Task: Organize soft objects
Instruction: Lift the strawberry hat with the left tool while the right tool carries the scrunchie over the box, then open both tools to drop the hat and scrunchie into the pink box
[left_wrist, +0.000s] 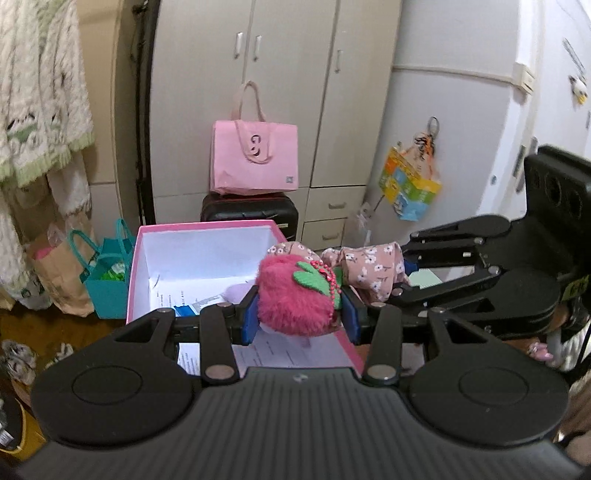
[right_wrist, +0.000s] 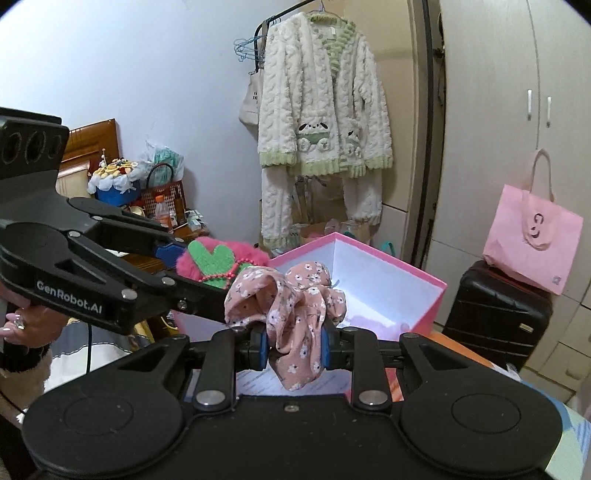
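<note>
Pinching a fluffy pink strawberry plush (left_wrist: 295, 299), the left gripper (left_wrist: 299, 317) has its blue pads pressed into the fur on both sides, with the green felt leaf and a pink bead chain on top. Beside it, the right gripper (right_wrist: 293, 347) has its jaws clamped on a bunched pink floral cloth (right_wrist: 291, 314), likely a scrunchie; the fabric bulges above the pads and a loose fold hangs below them.

Both items are held in the air, close together and just in front of an open pink box (left_wrist: 207, 251), white inside, with printed papers and something pale at the bottom. Farther back stand a black suitcase (left_wrist: 249, 210) with a pink tote bag (left_wrist: 255, 162) on it, and a wardrobe behind.

Risks, as I judge them: the cloth is gripped only by a narrow gather, so a quick swing could let it slide free and drop outside the box. The bead chain could snag a jaw on release. With the two grippers so close together, they may knock each other, or one item may catch the near box wall if lowered too early.
</note>
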